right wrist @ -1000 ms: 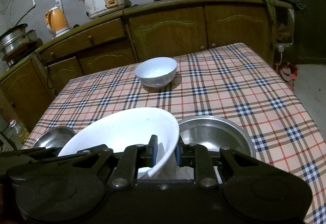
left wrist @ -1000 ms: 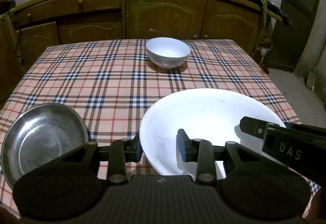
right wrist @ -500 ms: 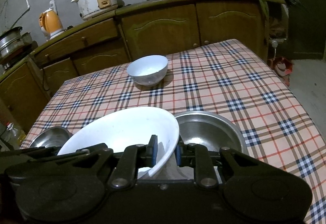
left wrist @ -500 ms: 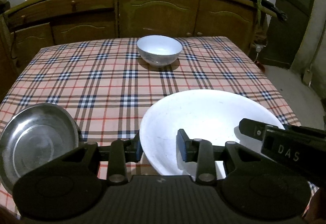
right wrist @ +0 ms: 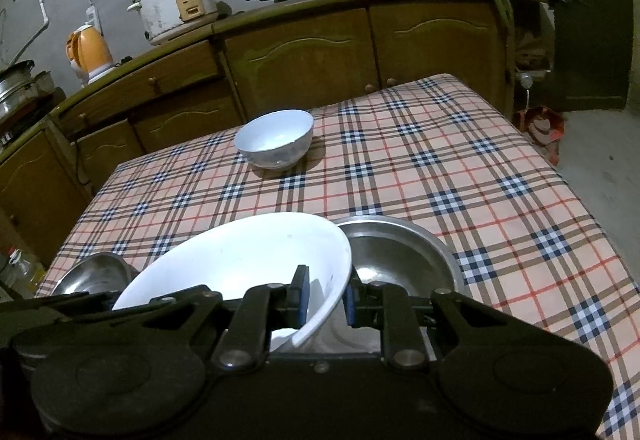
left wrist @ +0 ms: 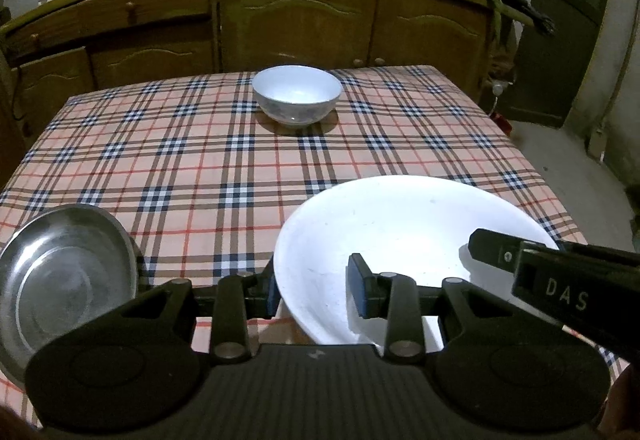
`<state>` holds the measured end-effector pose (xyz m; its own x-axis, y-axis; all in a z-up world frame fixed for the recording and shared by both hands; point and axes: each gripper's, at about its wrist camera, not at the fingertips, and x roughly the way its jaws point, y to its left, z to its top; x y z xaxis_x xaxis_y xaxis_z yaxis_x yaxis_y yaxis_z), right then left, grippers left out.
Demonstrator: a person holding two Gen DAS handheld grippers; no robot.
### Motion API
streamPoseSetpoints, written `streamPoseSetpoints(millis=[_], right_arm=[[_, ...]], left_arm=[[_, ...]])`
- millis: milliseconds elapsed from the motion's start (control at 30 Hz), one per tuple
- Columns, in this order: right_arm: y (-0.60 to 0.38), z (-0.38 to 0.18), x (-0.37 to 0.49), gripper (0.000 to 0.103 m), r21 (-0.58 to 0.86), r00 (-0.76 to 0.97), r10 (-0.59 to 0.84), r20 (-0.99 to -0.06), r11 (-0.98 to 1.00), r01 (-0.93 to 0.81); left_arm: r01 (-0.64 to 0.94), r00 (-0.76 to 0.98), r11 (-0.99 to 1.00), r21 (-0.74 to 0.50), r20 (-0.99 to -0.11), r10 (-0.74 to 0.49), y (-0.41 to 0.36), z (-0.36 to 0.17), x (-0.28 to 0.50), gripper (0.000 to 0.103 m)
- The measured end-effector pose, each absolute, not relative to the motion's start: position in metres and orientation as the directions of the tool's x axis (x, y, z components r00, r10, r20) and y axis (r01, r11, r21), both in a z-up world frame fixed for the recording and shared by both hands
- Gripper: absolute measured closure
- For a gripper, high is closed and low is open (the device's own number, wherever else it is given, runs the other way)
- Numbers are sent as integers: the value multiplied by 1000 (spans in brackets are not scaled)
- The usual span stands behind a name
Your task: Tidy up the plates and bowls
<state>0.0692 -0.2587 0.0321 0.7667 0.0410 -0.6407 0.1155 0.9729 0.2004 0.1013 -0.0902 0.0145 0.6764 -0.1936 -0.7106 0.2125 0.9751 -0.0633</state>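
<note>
From the left: 1 steel dish [left wrist: 60, 276] sits alone left of the big white plate [left wrist: 400, 240], and the left gripper [left wrist: 316, 290] pinches that plate's near-left rim, fingers drawn narrow, while the right gripper [right wrist: 326, 294] clamps its right rim tight. A 2nd steel dish [right wrist: 400, 260] lies just right of the tilted plate and partly under it. The small white bowl [left wrist: 297, 97] waits well beyond it, so I'd judge nothing is stacked yet.

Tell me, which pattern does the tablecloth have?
The tablecloth is plaid: a pinkish ground crossed by navy, brown and red lines. It shows best in the left wrist view.
</note>
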Motion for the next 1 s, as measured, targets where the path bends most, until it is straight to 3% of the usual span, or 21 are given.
streamPoseSetpoints(millis=[1000], right_arm=[[-301, 19, 52, 80, 223, 750, -18, -661, 950, 219]], left_arm=[[311, 633, 949, -53, -733, -248, -130, 1, 101, 69]])
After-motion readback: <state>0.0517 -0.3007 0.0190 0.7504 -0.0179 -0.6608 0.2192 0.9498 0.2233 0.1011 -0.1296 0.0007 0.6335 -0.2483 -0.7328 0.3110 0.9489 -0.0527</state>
